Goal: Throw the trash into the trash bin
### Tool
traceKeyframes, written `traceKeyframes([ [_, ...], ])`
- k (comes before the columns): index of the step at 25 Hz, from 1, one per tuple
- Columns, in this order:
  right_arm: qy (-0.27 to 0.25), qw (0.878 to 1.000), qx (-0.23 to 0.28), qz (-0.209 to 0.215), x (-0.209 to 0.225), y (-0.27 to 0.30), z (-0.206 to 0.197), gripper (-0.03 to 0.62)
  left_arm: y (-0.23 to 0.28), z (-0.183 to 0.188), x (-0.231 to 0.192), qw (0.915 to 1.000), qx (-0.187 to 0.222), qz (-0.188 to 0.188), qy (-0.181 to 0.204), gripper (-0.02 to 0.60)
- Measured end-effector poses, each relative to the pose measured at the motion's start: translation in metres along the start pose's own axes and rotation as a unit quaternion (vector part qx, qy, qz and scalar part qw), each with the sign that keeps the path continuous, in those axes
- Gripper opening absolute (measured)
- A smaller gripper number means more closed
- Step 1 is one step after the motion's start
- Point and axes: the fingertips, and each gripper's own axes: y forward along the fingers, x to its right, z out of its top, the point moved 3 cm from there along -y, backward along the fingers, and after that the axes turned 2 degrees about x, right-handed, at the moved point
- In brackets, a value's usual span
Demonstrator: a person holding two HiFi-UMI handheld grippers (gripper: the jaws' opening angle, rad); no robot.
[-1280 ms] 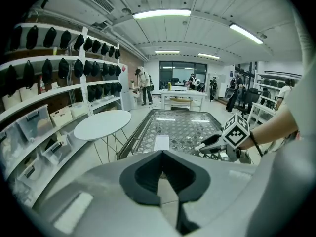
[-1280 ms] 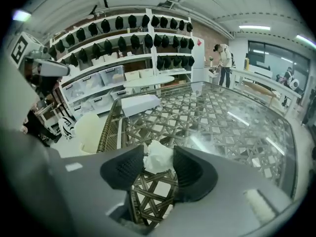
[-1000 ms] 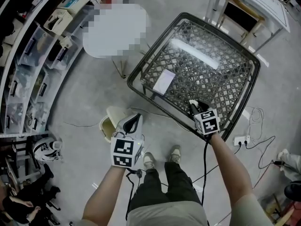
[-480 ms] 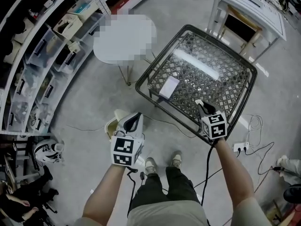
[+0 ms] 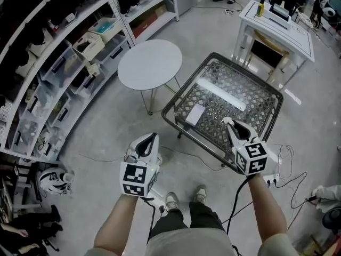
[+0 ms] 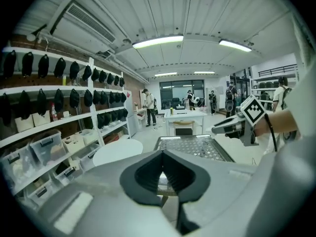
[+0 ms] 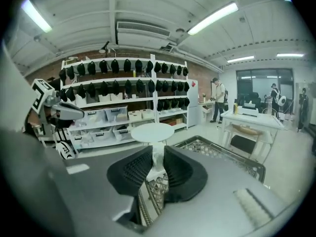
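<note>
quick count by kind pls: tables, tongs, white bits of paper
tables: 3 (round white table, glass-topped table, white desk)
tongs: 2 (left tongs, right tongs)
white paper pieces: 2 (card on the glass, scrap in the right tongs)
total: 7

Right gripper, jaws just closed tighter, pinches a crumpled white scrap.

Bare floor lies open at 8–11 o'clock of left gripper, out to shelving. Round table blocks 12 — glass-topped mesh table fills 1–3.
</note>
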Motion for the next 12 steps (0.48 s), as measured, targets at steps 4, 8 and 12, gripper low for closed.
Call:
traceKeyframes([
  [4,-0.002,0.999,0.048,0.004,-0.023,-0.034,0.046,0.074,-0.031,0.026,-0.006,0.9995,0.022,0.003,0.023,0.003],
  [8,-0.017,0.996,0.092,-0.009,-0.045,-0.068,0.082,0.074,-0.059,0.043,-0.012,0.9973,0.045,0.008,0.058,0.002],
  [12,-0.011,0.992,0.122,-0.017,-0.061,-0.098,0.101,0.074,-0.086,0.059,-0.012,0.9936,0.073,0.020,0.085,0.003],
])
